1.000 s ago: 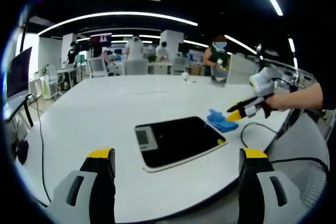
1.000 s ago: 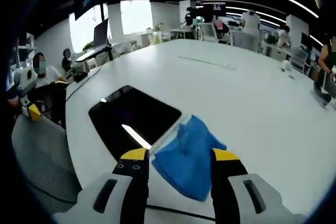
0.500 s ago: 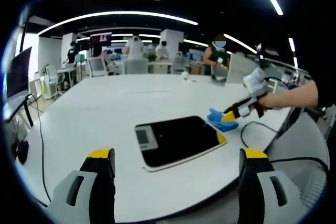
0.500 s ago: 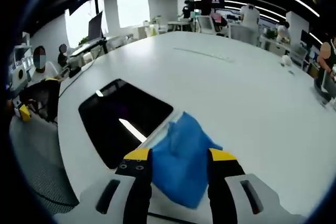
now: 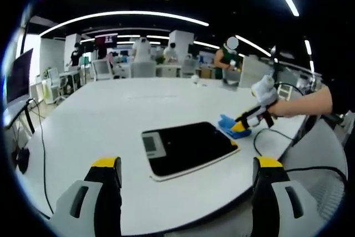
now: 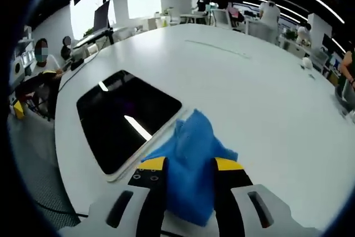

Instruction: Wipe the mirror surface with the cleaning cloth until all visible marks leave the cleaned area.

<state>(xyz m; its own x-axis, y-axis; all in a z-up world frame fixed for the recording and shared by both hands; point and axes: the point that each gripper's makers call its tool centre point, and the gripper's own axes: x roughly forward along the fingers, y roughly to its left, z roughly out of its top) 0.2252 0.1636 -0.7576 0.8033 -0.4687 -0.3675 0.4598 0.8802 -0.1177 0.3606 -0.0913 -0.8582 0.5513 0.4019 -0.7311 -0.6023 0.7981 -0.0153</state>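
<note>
The blue cleaning cloth (image 6: pixel 191 159) lies crumpled on the white table (image 6: pixel 260 98), touching the near edge of the dark mirror (image 6: pixel 125 117). The right tongs (image 6: pixel 187 166) straddle it, jaws narrow around its folds. The left tongs (image 5: pixel 187 165) hang wide apart, well back.

Open-plan office: desks (image 5: pixel 72 76), chairs (image 5: pixel 143 70), monitors (image 5: pixel 19 76), ceiling strip lights (image 5: pixel 127 15).
</note>
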